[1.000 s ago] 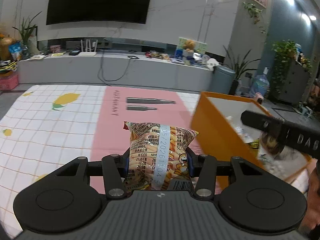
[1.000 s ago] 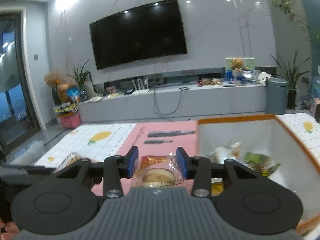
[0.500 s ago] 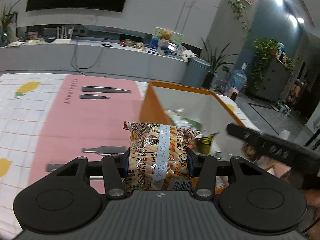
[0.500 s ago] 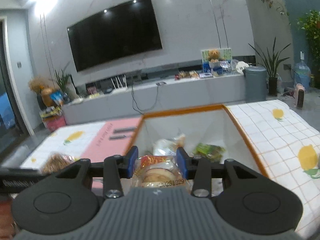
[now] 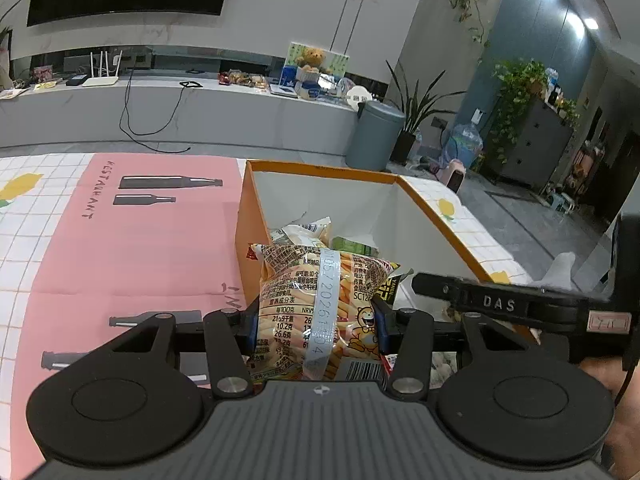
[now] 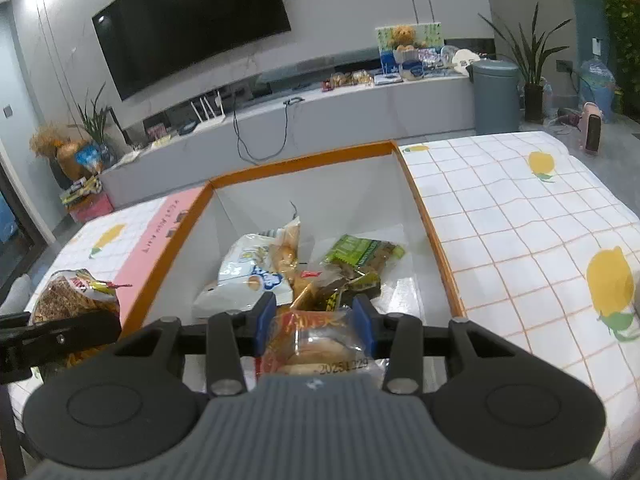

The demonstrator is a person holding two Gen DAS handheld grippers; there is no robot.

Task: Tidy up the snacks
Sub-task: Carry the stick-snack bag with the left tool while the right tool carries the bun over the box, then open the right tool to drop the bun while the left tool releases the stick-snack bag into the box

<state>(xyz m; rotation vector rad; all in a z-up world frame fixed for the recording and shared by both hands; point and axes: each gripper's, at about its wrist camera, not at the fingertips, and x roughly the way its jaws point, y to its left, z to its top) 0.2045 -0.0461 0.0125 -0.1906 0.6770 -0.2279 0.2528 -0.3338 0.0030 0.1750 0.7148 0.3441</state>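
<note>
Both grippers have swung toward the orange box [image 6: 304,156] since a second ago, so it now fills the middle of each view. At 9 o'clock lies the pink mat [image 5: 120,248]. Left gripper [image 5: 316,324] — jaws pinching an upright chip bag [image 5: 320,312] at the box's near left wall. Right gripper [image 6: 314,322] — jaws clamped on a wrapped pastry [image 6: 316,344] above the box's near edge, with loose snack packets [image 6: 248,276] inside at 12 o'clock
</note>
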